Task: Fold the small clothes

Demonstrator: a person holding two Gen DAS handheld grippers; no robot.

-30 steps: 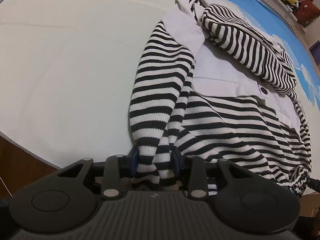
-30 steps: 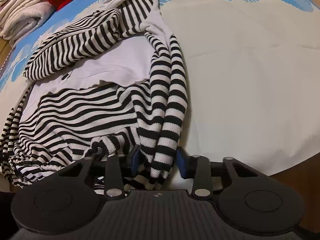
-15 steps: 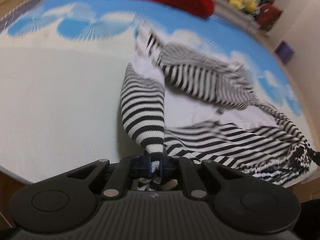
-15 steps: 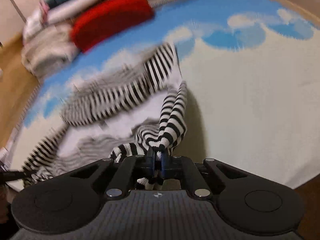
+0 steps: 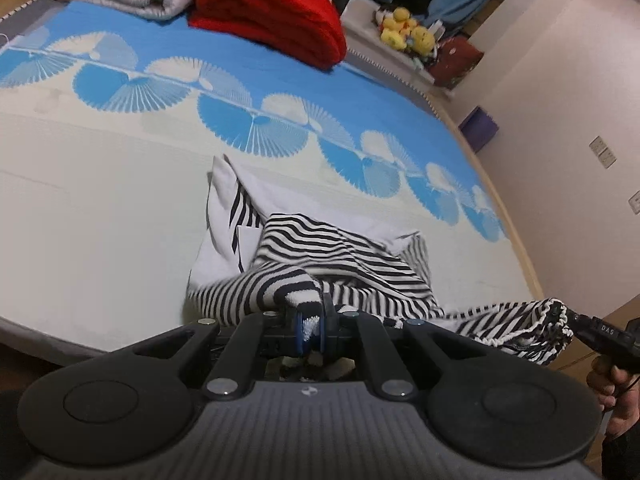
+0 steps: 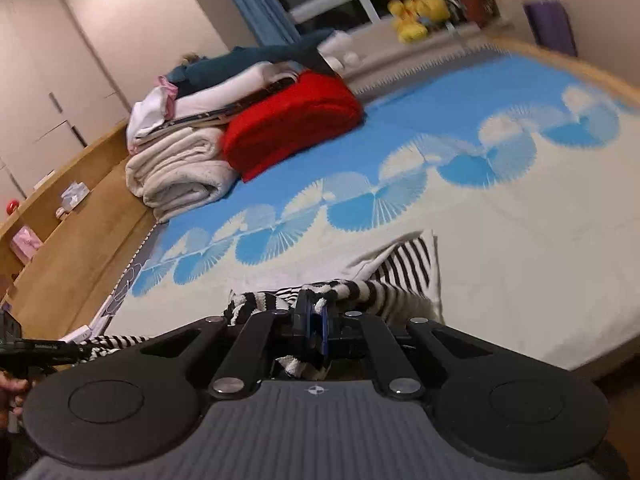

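A black-and-white striped garment with white panels (image 5: 320, 248) lies on the bed near its front edge. My left gripper (image 5: 310, 326) is shut on its striped hem and holds that edge lifted. My right gripper (image 6: 314, 320) is shut on the other striped hem corner (image 6: 352, 290), also lifted. The right gripper shows at the right edge of the left wrist view (image 5: 600, 334), and the left gripper at the left edge of the right wrist view (image 6: 36, 348). Much of the garment is hidden under the gripper bodies.
The bed cover (image 5: 100, 208) is cream with blue fan shapes. A folded red blanket (image 5: 272, 12) and rolled pale blankets (image 6: 180, 168) lie at the far end. Yellow plush toys (image 5: 404, 34) sit on a shelf beyond. A wooden bed frame (image 6: 80, 232) runs along the side.
Both grippers closed on the striped hem and lifted it up and forward over the garment. The views tilted up from the garment to the far end of the bed.
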